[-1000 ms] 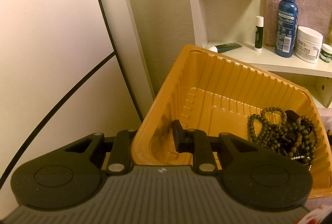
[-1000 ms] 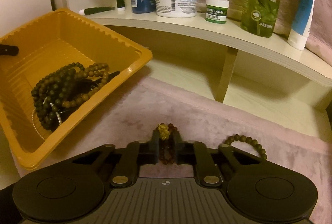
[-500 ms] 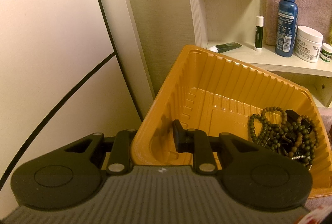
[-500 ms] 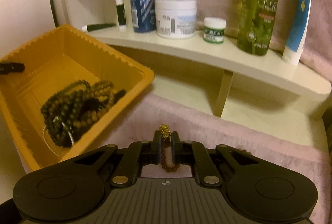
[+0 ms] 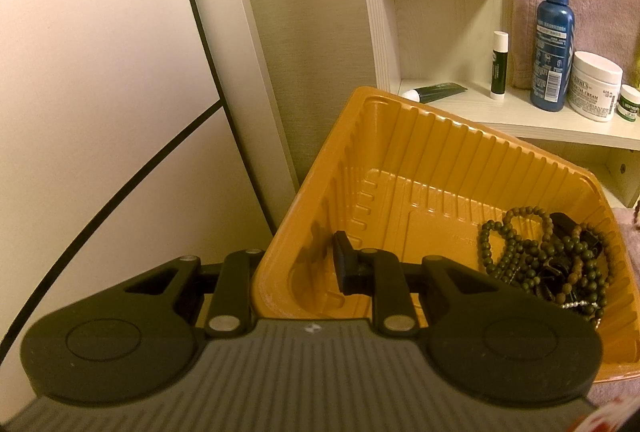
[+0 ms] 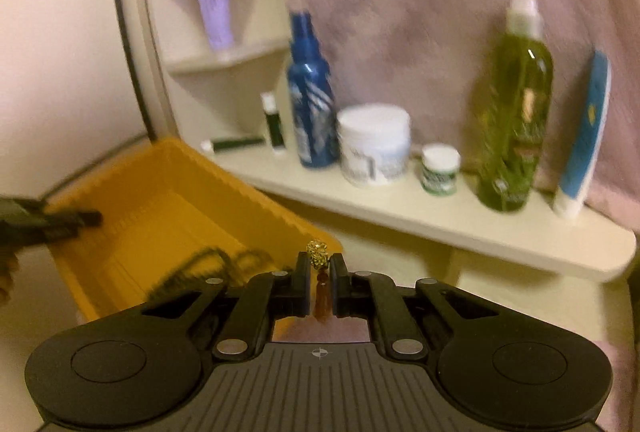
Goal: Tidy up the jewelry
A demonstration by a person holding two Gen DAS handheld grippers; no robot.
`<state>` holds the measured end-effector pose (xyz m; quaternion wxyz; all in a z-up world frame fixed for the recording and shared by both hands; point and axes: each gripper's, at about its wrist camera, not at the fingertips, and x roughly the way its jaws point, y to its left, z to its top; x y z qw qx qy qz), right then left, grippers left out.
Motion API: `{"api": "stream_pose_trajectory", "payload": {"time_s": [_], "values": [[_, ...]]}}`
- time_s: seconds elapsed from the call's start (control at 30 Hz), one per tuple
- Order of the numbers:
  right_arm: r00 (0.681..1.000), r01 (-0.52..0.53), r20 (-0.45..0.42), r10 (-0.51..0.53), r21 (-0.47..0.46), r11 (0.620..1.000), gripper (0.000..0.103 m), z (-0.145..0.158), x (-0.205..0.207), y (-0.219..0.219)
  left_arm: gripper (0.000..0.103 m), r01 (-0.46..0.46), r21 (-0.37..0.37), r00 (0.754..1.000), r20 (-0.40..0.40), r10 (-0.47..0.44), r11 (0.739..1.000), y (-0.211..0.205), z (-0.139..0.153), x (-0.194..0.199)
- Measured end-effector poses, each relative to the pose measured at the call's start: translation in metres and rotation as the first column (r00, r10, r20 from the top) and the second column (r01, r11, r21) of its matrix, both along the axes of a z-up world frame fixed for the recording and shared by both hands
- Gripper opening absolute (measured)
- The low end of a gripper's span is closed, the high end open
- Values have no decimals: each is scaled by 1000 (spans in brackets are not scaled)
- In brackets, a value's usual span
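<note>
Left wrist view first: the left gripper (image 5: 296,268) points downward and is clamped on the near-left wall of the ribbed orange plastic tray (image 5: 420,167), one finger inside and the other outside the rim, so the tray sits tipped up in its grip. A tangle of dark green and brown bead strands (image 5: 552,256) lies in the tray's low corner, ahead and to the right of the fingers. Past the tray there's a cream corner shelf (image 5: 520,115) with a blue spray bottle (image 5: 552,43) and a white cream jar (image 5: 596,85). Right wrist view, pretty blurry: the right gripper (image 6: 320,278) is angled down too, its fingers pinched tight on a reddish-brown bead bracelet with a gold charm (image 6: 318,254), charm poking up above the fingertips, beads dangling below. The tray is just ahead-left of it, and the left gripper reaches in from the far left edge.
</note>
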<state>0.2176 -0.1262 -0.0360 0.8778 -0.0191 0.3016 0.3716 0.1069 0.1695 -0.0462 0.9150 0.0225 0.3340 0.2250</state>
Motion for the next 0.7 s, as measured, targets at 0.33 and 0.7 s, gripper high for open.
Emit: {"api": "stream_pose_trajectory", "payload": {"time_s": [0.33, 0.7], "values": [[994, -102, -21, 106, 143, 984, 9, 32, 0, 36, 21, -3, -7, 1000, 5, 3, 1000, 0, 0, 0], [978, -179, -90, 187, 92, 980, 9, 3, 3, 97, 21, -3, -15, 1000, 7, 3, 1000, 1, 0, 0]]}}
